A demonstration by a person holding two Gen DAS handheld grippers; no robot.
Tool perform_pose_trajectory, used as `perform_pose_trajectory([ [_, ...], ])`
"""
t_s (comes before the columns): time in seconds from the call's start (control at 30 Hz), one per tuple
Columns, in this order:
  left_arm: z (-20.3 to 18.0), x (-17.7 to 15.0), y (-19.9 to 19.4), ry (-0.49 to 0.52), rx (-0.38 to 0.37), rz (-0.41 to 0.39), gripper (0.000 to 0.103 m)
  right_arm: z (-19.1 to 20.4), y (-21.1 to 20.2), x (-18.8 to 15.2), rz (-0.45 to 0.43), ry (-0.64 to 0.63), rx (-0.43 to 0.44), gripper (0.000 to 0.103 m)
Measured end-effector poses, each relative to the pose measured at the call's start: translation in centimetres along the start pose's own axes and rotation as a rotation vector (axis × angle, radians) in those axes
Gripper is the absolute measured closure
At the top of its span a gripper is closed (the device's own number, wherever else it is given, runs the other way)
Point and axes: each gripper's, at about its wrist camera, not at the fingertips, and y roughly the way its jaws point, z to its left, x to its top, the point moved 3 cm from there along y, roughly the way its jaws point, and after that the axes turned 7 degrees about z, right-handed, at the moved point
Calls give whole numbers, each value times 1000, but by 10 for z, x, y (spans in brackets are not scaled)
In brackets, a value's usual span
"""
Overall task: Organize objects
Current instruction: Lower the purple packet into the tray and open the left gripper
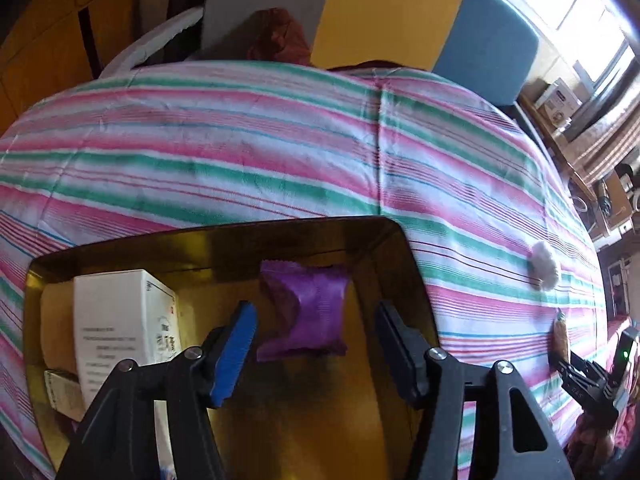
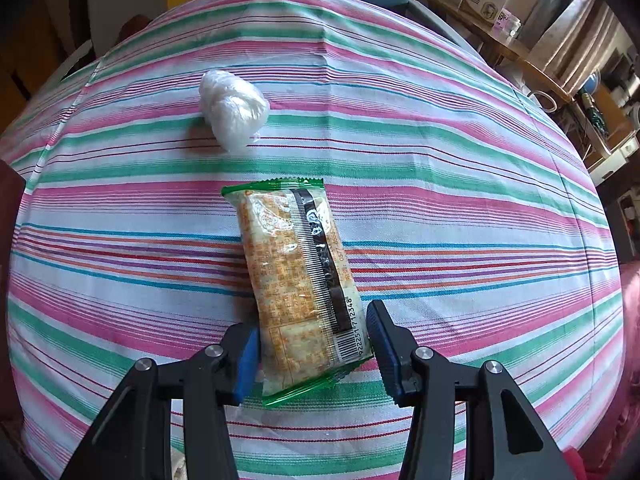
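Left gripper (image 1: 316, 346): jaws spread, purple packet (image 1: 307, 312) between them in tray (image 1: 394, 236). Right gripper (image 2: 312, 348): jaws spread around cracker pack (image 2: 296, 276); white wad (image 2: 232, 110) well ahead.

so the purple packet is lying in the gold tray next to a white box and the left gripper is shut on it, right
Not quite. The purple packet does lie in the gold tray near the white box, but the left gripper is open, its fingers apart on either side of the packet. The left wrist view shows this.
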Motion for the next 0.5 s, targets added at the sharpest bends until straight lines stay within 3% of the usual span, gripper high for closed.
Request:
perform_pose_trajectory([
  [0.2,-1,-35,-63,95,-26,-132,40,3,-1,0,-14,-14,-14,56],
  [0.33,24,-80,-96,78,-54,-194,40,5,-5,0,-22,-22,-26,61],
  [0.5,62,-124,-110,23,-54,-201,42,9,-18,0,-45,-22,-19,61],
])
